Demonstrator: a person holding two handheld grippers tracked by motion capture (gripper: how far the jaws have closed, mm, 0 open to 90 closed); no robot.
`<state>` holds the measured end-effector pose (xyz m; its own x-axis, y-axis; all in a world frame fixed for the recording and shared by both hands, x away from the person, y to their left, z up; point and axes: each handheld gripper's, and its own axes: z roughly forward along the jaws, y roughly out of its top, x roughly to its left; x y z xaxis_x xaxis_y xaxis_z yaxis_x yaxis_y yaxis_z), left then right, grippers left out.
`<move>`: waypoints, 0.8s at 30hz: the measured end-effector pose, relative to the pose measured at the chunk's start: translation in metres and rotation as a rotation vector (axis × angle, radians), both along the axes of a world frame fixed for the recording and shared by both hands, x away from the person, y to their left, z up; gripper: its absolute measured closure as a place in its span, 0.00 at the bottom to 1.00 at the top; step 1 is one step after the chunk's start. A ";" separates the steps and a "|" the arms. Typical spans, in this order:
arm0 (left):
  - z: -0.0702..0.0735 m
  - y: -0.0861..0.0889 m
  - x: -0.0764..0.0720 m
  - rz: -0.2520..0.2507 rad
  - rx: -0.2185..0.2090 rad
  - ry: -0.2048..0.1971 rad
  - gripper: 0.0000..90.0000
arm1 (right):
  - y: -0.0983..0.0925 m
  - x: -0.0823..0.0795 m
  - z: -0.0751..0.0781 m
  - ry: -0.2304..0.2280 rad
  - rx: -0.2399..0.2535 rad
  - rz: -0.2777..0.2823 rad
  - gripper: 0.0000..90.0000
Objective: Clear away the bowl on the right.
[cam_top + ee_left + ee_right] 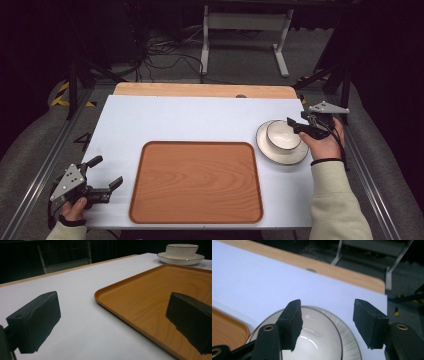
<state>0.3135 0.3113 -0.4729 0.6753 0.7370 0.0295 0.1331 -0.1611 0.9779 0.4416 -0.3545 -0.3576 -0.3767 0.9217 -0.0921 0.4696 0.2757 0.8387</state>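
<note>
A white bowl (283, 134) sits on a white plate (302, 153) at the table's right side, just right of a wooden tray (196, 182). My right gripper (293, 126) reaches the bowl from the right. In the right gripper view the jaws (328, 310) stand apart astride the far rim of the bowl (317, 340): one over the bowl's inside, one outside above the plate (350, 346). Neither pad presses on it. My left gripper (107, 171) rests open near the front left corner, left of the tray, with nothing between its jaws (113, 305).
The tray (155, 290) is bare and takes up the front middle of the white table cover (190, 120). A wooden strip (200, 90) runs along the far edge. Beyond it are cables and a white frame (245, 30) on the floor.
</note>
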 end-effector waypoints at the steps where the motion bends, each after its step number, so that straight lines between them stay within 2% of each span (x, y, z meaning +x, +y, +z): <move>1: 0.000 0.000 0.000 -0.001 0.001 -0.001 0.00 | -0.001 0.002 -0.002 0.023 -0.001 -0.004 0.47; 9: 0.000 0.000 0.000 0.000 0.004 -0.002 0.00 | -0.006 0.017 -0.013 0.181 -0.036 -0.026 0.49; 12: 0.000 0.000 0.000 -0.001 0.004 -0.001 0.00 | -0.007 0.021 -0.017 0.267 -0.057 -0.044 0.49; 13: 0.000 0.000 0.000 -0.001 0.004 -0.002 0.00 | -0.007 0.021 -0.017 0.267 -0.057 -0.044 0.49; 15: 0.000 0.000 0.000 -0.001 0.004 0.000 0.00 | -0.009 0.025 -0.024 0.334 -0.046 -0.075 0.52; 16: 0.000 0.000 0.000 -0.001 0.005 -0.002 0.00 | -0.009 0.025 -0.024 0.334 -0.046 -0.075 0.52; 19: 0.000 0.000 0.000 -0.002 0.005 -0.002 0.00 | -0.011 0.027 -0.029 0.377 -0.030 -0.087 0.54; 24: 0.000 0.000 0.000 -0.004 0.008 0.000 0.00 | -0.011 0.030 -0.034 0.422 -0.010 -0.100 0.59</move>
